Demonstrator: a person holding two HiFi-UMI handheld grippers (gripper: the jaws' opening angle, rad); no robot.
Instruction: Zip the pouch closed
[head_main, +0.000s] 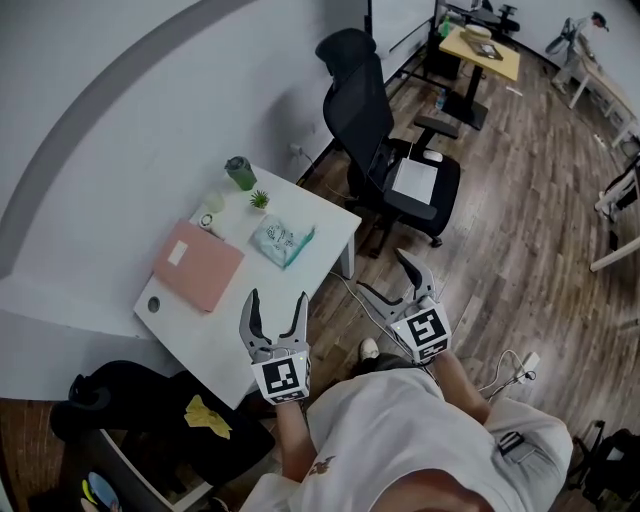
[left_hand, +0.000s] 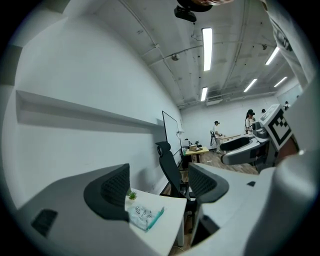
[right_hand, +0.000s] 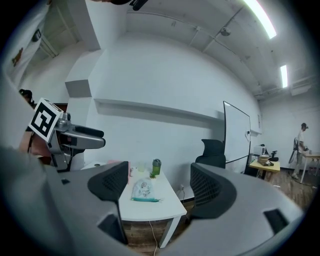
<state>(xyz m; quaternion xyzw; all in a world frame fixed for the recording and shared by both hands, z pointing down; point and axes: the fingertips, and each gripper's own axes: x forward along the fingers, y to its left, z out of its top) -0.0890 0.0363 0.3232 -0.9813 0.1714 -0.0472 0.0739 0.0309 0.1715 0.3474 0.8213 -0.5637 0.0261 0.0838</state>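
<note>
A: Okay, white table (head_main: 215, 325), big, left side?
B: Yes. Left gripper (head_main: 277, 298) and right gripper (head_main: 382, 272) on its near side, jaws wide apart, nothing held. Pouch (head_main: 282, 241) lies at the table's far right corner, well apart from both.

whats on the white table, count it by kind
pouch: 1
pink folder: 1
green tumbler: 1
small potted plant: 1
clear cup: 1
small round item, too small to name: 1
total: 6
</note>
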